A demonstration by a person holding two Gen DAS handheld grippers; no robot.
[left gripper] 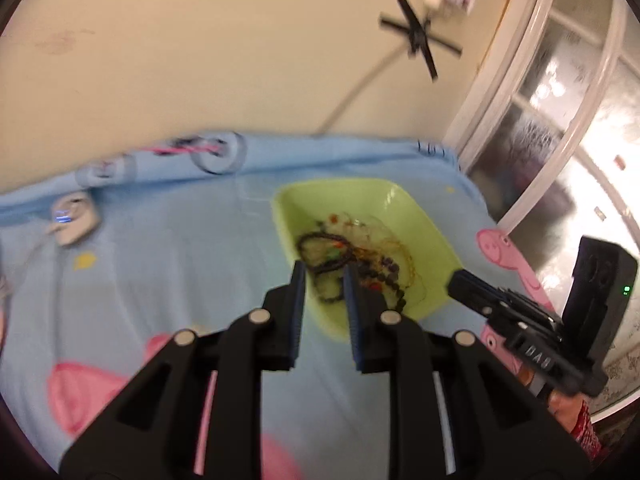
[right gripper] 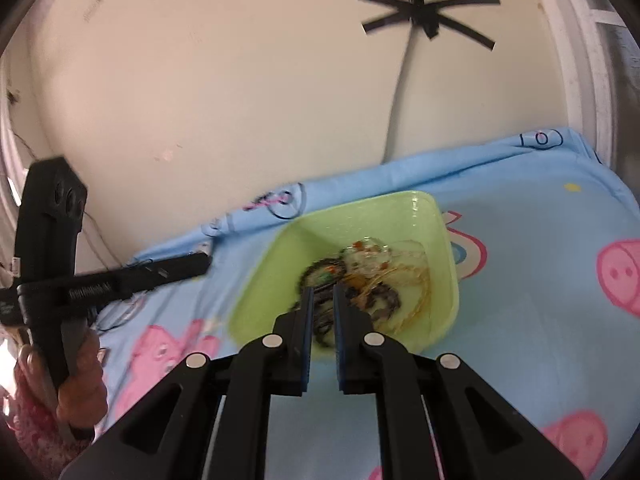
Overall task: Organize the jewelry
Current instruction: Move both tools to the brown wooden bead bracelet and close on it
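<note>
A light green tray [left gripper: 332,188] [right gripper: 360,204] lies on a blue blanket and holds a tangle of jewelry. In it are a dark beaded bracelet [left gripper: 324,240] [right gripper: 320,270] and thin gold chains [left gripper: 400,252] [right gripper: 408,276]. My left gripper [left gripper: 323,268] hovers over the tray's near left side, its jaws a little apart with nothing between them. It shows from the side in the right wrist view [right gripper: 206,264]. My right gripper [right gripper: 322,290] hangs over the tray's near edge, shut and empty. The left wrist view shows it to the right of the tray [left gripper: 454,280].
The blue blanket [left gripper: 180,260] [right gripper: 540,240] with pink pig prints covers the surface up to a cream wall. A black tape cross [left gripper: 420,36] [right gripper: 424,12] holds a cable on the wall. A small white device [left gripper: 74,220] lies far left. A glass door [left gripper: 560,120] stands on the right.
</note>
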